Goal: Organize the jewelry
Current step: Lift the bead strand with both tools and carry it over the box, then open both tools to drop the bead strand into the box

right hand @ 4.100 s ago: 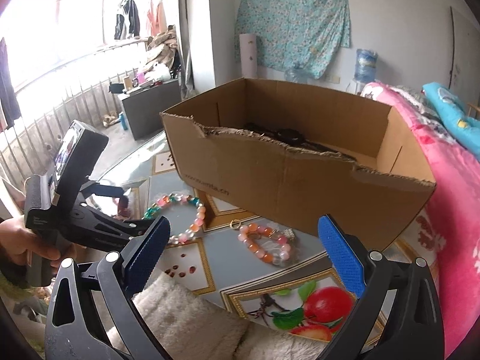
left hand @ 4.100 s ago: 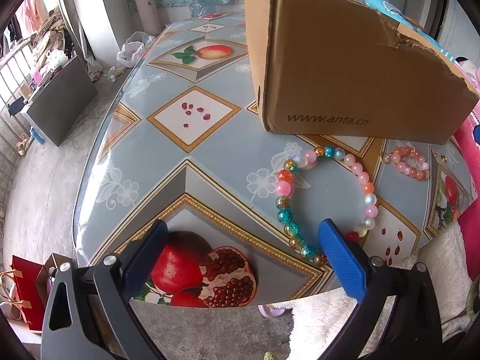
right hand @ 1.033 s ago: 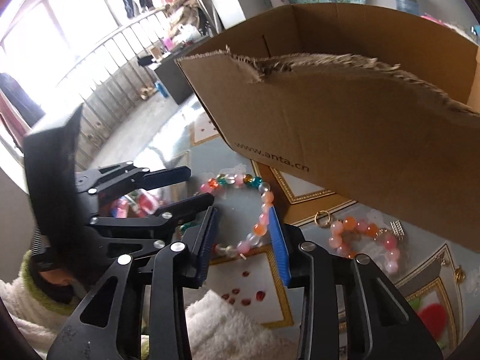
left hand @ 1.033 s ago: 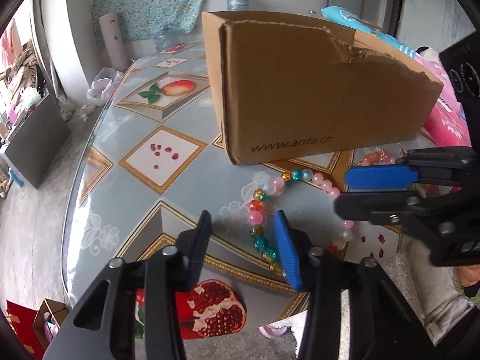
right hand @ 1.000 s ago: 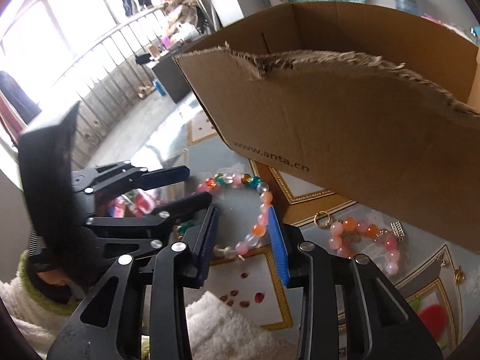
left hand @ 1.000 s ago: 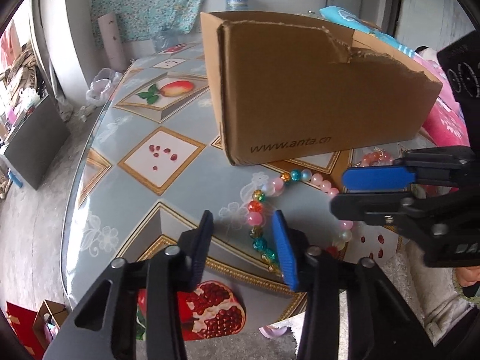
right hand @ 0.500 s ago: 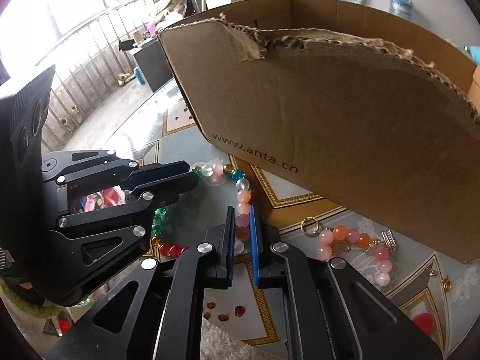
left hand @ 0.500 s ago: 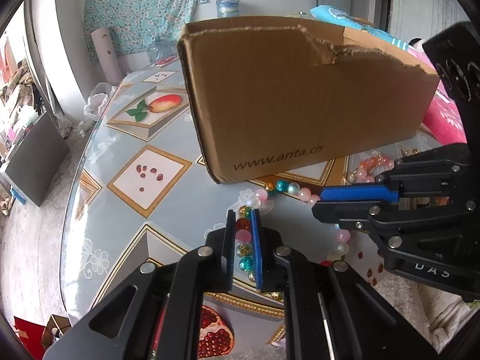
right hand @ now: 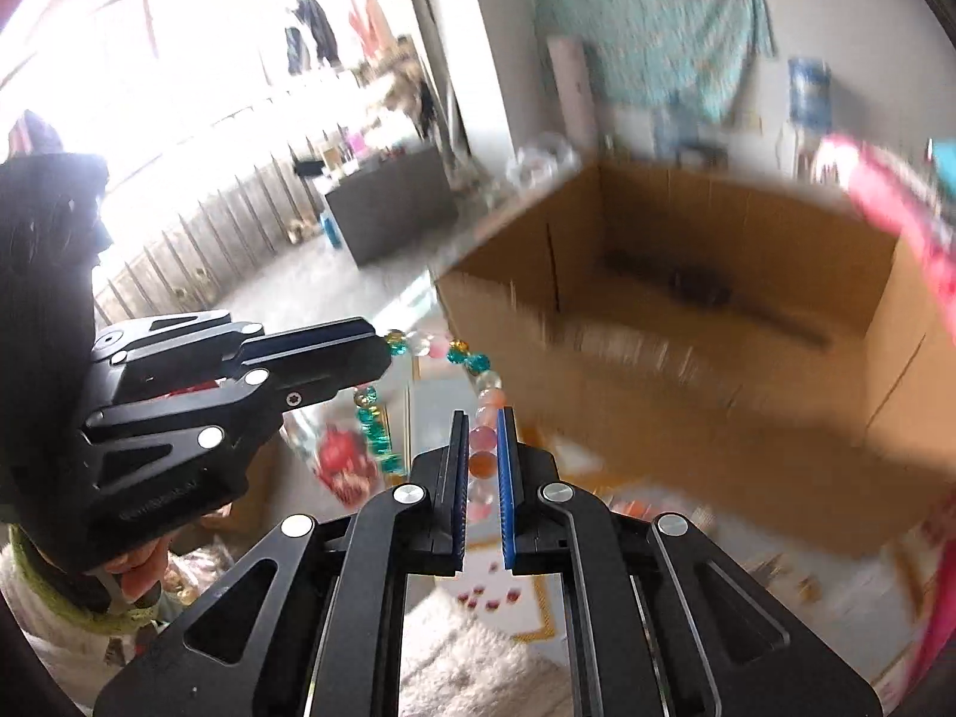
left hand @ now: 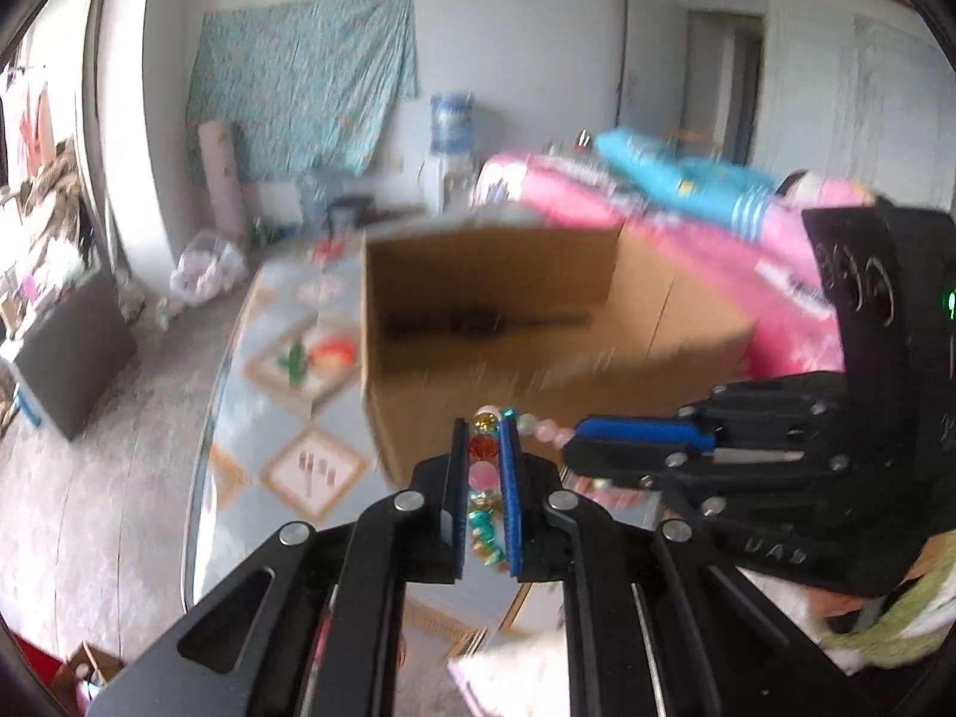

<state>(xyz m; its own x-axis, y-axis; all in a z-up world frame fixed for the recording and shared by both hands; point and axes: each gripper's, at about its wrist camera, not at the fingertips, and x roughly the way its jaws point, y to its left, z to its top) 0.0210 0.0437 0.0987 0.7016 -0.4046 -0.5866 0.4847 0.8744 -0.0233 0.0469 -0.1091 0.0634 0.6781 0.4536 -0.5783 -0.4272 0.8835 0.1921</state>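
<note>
Beads fill the narrow gap between the left gripper fingers in the left wrist view: it is clamped on the bead necklace, whose strand runs rightward from its fingertips to the right gripper. Beyond the fingertips sits the open cardboard box, probably the destination.

From the right wrist view, the right gripper is pinched on another stretch of the same strand, which arcs left to the other gripper. Two grips likely keep the loop spread and untangled, clear of the table.
</note>
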